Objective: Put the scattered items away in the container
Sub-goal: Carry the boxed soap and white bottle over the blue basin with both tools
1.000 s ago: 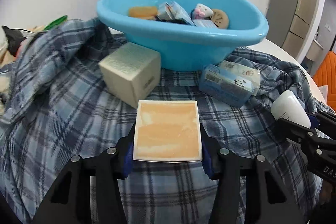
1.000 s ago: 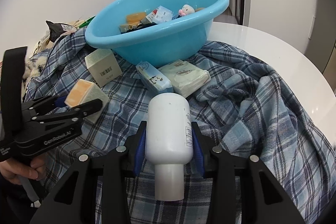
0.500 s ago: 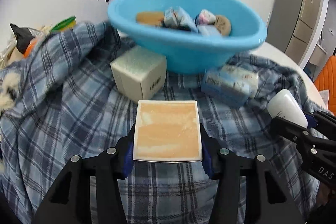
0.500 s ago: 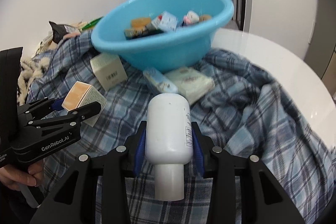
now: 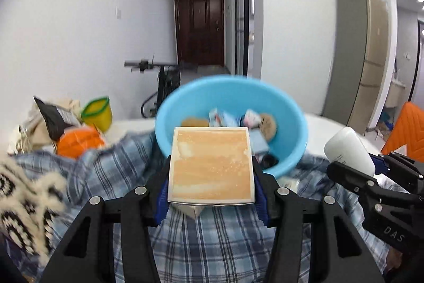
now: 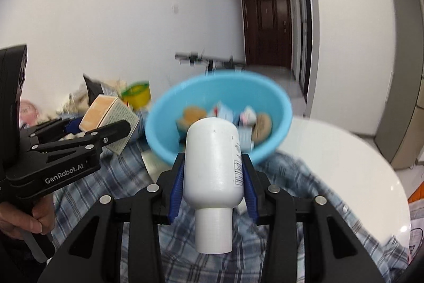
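**Two items carried toward the basin**

The left gripper (image 5: 212,174) has its fingers (image 5: 161,192) clenched on the orange-topped box (image 5: 210,163); the right gripper (image 6: 213,174) grasps the white bottle (image 6: 213,163) by its sides. The blue basin (image 5: 291,118) lies just ahead of both sets of fingers, on the plaid cloth (image 5: 212,238). Likely best: bring each load over the rim before letting go, one at a time. The bottle's long axis runs along the fingers, cap toward the camera, base toward the basin; the box shows its square top.
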Motion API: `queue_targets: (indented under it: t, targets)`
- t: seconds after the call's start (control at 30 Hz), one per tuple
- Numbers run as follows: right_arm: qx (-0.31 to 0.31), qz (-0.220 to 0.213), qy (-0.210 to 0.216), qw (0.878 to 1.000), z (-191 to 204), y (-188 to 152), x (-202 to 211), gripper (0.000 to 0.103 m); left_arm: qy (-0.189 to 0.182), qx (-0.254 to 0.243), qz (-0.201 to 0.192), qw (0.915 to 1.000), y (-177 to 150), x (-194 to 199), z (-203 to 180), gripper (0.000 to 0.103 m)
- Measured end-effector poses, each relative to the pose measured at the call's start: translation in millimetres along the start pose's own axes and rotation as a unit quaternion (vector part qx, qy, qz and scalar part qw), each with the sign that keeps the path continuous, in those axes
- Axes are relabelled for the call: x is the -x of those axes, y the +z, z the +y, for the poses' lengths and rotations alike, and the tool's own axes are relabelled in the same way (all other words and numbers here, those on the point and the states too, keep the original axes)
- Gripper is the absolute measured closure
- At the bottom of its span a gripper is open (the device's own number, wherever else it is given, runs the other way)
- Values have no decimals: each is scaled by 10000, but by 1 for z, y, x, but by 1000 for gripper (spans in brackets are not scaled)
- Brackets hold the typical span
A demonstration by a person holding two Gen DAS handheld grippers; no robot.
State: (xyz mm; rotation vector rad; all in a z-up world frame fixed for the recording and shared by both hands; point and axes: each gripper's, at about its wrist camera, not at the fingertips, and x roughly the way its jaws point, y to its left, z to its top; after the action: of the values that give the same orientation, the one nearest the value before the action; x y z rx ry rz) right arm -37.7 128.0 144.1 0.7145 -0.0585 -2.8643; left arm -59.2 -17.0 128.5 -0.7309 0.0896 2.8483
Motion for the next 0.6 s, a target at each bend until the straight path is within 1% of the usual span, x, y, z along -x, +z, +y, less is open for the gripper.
queue_targets:
  t: [0.07,0.17,0.23,0.33,0.47,0.6]
  targets:
    - [0,-289,-43,9996,2,8,15,65,53,49,-274,9996,10,15,3,49]
    - [39,-697,-163,9974,7,16,37,65,142,150,-689,9974,17,41,7,49]
    - [64,-864,-220,9960,10,18,48,65,149,156,-836,9963,18,54,8,49]
    - [98,-978,-235,9949,14,18,58,65,-5,154,-783,9968,17,59,7,49]
    - [113,-980,-227,9949,18,18,59,65,5,140,-705,9974,16,54,7,49]
    - [111,-930,-307,9951,14,21,44,65,93,110,-701,9974,17,43,4,49]
